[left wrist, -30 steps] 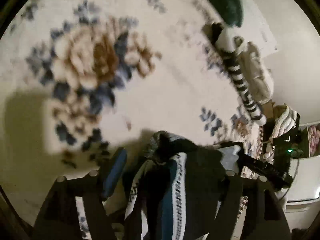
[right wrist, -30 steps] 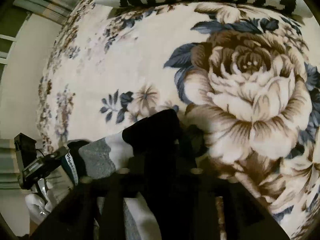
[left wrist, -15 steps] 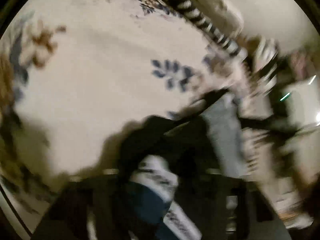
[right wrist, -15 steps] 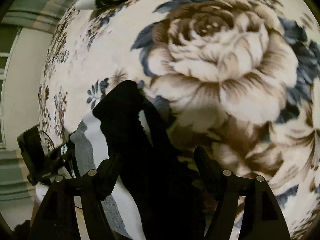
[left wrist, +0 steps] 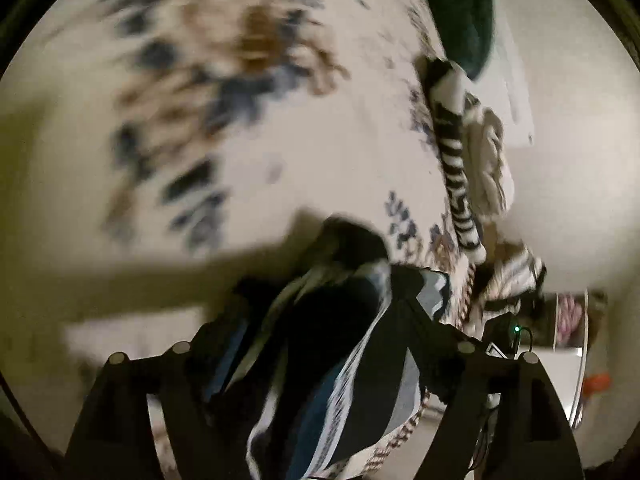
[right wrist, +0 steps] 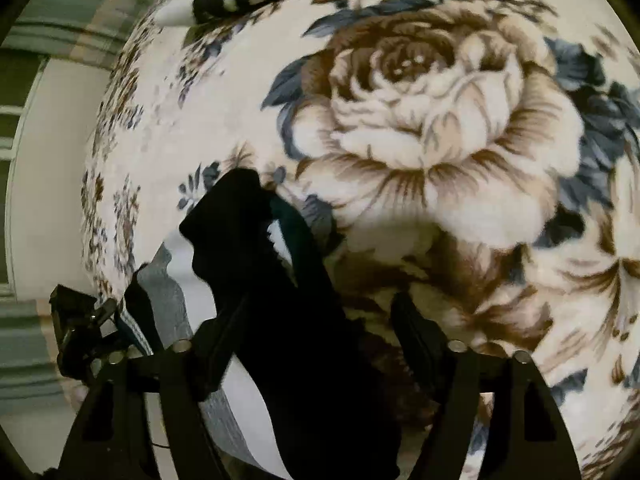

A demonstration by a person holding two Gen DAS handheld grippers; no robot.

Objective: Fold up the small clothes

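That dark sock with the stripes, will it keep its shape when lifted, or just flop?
Probably floppy: the sock bends and drapes between the fingers of the right hand-held gripper, its toe end crumpled. It likely weighs little, since it sags in soft folds in the left hand-held gripper too. On the fuzzy floral blanket it should drag, not slide.

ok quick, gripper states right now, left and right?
Left gripper: cannot tell; the dark striped garment lies between its fingers, frame blurred.
Right gripper: open, the garment's black end draped loosely between its fingers.

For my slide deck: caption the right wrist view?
Open right gripper straddling a dark sock over a rose-patterned blanket.
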